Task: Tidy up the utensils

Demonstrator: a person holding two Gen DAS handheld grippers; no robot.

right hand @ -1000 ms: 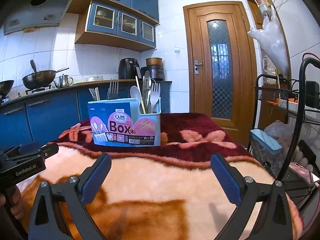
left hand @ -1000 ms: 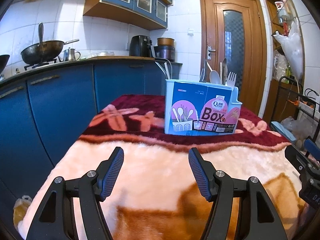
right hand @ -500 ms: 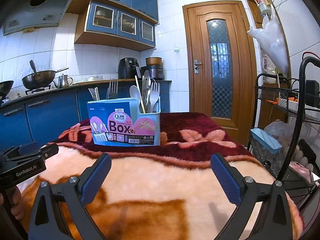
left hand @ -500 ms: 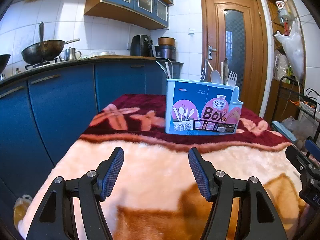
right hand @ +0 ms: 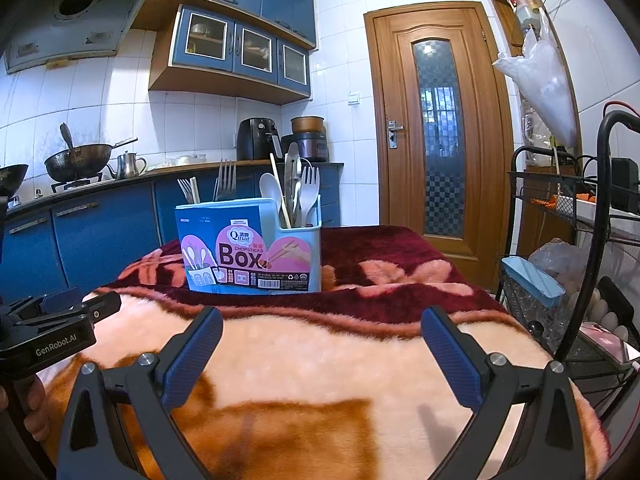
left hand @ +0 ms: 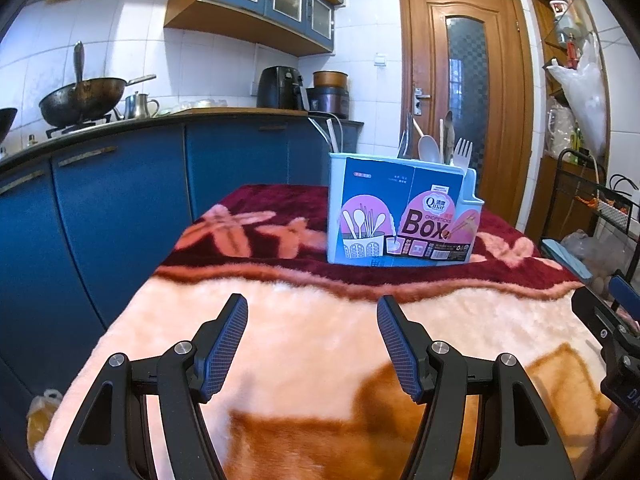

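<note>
Light-blue plastic utensil holder, label reading "Qinar CHOPSTICKS Box", stands far on bench. Left gripper, marked "GenRobot.AI", and right gripper: jaws wide apart, empty.

Light-blue utensil box — pink label patches, maroon-and-peach floral blanket, white spoon, blue cabinets

A plush blanket, peach near me and maroon with pink flowers farther off, covers the table. Along the left runs a worktop over blue cabinets; a wok sits on the stove at its left end, a kettle just beside it, and an air fryer and a rice cooker stand at its far right corner. Wall cupboards hang above. A wooden door stands shut behind. A wire rack is on the right, a plastic bag hanging above it.
</note>
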